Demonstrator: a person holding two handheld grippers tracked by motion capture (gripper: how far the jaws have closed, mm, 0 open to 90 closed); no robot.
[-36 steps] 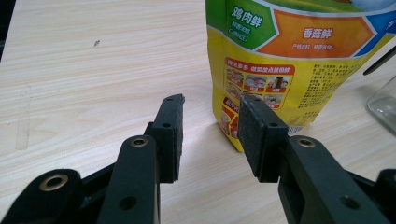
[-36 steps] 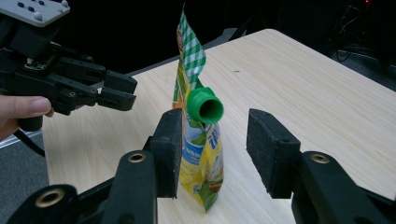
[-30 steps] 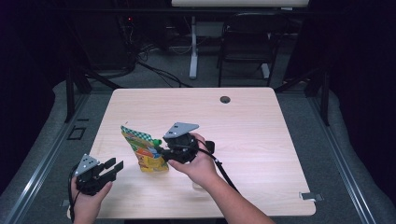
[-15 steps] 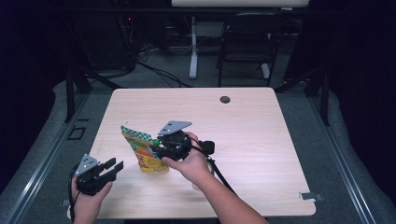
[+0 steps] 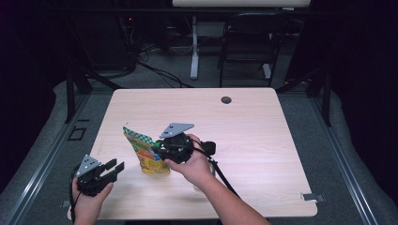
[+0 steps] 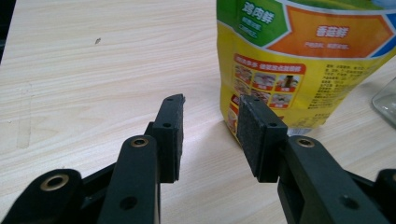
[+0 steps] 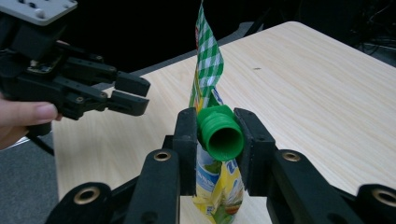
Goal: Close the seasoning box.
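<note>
High view sits above your side of the table point(image 5: 263, 117), looking forward and down; whole tabletop in frame, your forearms enter from the bottom edge, dark floor and chair legs fill the top. Left gripper view rides low and close, looking along its jaws across the wood at the pouch point(image 6: 299, 60), which fills the upper right of the frame. Right gripper view also sits very near, facing along its jaws at the pouch's green cap point(image 7: 223, 133) at centre; your left gripper point(image 7: 135, 95) shows upper left. All three views share the pouch and the tabletop around it.
</note>
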